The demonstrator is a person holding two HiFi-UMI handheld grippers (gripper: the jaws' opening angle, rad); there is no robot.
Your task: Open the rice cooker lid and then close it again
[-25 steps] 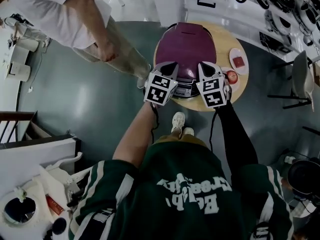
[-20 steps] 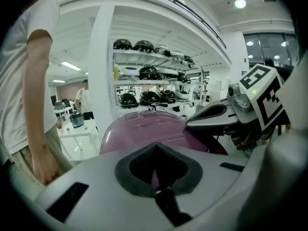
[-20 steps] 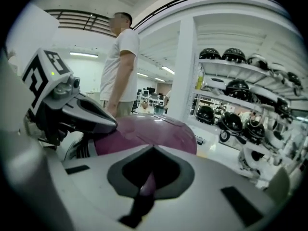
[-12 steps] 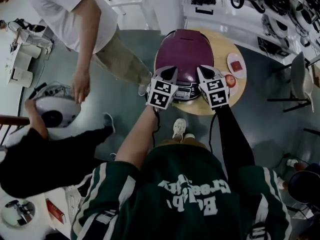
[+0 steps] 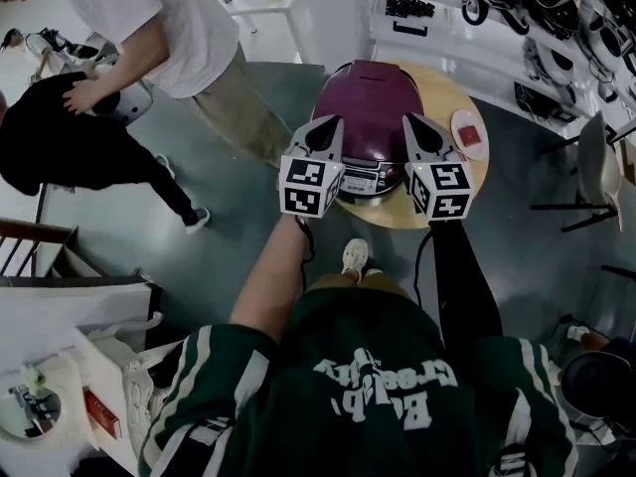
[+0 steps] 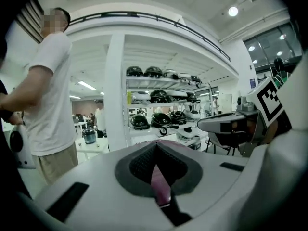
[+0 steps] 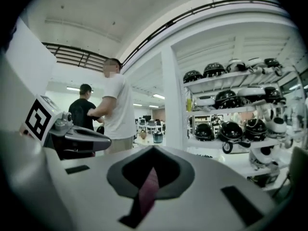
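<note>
You held the left gripper point(image 5: 327, 127) and right gripper point(image 5: 418, 124), fingers pinched narrow and gripping nothing, at the closed purple rice cooker's point(image 5: 370, 92) front on the round surface point(image 5: 469, 179).

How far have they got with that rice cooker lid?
Nothing looks done: the purple rice cooker sits on the round table with lid down. Left gripper and right gripper hover at its sides, fingers together, holding nothing. Opening and closing seem left to do.
</note>
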